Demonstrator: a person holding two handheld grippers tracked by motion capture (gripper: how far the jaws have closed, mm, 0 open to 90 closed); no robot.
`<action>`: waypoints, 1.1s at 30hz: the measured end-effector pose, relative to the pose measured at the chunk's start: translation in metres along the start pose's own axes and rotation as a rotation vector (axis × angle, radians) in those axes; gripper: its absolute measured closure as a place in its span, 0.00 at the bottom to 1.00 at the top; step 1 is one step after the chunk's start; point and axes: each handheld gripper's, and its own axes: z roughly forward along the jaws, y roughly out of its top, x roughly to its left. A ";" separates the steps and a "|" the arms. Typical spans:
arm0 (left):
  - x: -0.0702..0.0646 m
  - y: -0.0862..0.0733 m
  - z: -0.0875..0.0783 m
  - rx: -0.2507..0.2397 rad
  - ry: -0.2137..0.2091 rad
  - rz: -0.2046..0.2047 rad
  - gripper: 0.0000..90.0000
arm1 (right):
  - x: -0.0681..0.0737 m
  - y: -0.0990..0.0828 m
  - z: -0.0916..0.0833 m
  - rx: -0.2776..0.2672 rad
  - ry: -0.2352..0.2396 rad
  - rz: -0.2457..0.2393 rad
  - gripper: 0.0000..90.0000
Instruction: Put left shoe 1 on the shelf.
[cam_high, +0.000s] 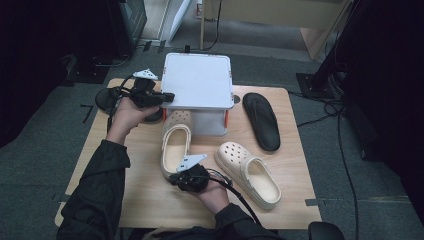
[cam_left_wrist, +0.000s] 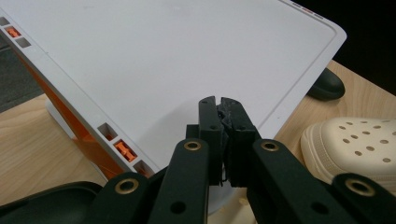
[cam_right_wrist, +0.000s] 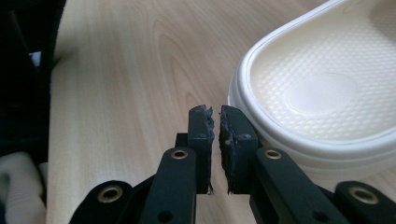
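Two cream clogs and two black sandals lie on the desk (cam_high: 150, 200), along with one white box. The first cream clog (cam_high: 175, 145) lies mid-desk with its toe tucked under the white box (cam_high: 199, 82), heel toward the near edge; the second cream clog (cam_high: 248, 173) lies toward the near right corner, angled, with round holes over its toe. Both are smooth, thick-rimmed and pale, and the footbed shows a fine dimpled texture with a plain oval at the heel. One black sandal (cam_high: 261, 120) lies by the right edge; the other black sandal (cam_high: 106, 98) lies at the far left corner, partly hidden by the hand. The left claw (cam_high: 169, 96) hangs over the box's left edge, jaws pressed together on nothing. The right claw (cam_right_wrist: 213, 122) sits just beside the heel rim of the first clog, jaws narrow with only a sliver between them, nothing held.
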 end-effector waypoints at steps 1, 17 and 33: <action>0.000 0.000 0.000 0.000 0.000 0.000 0.98 | 0.000 0.000 0.000 0.000 0.000 0.000 0.92; 0.001 0.003 -0.004 0.009 0.029 -0.005 0.91 | -0.010 -0.003 -0.012 -0.048 0.004 0.054 0.82; 0.006 0.000 -0.005 -0.005 0.025 -0.021 0.94 | -0.088 0.043 -0.039 -0.138 -0.330 0.145 0.63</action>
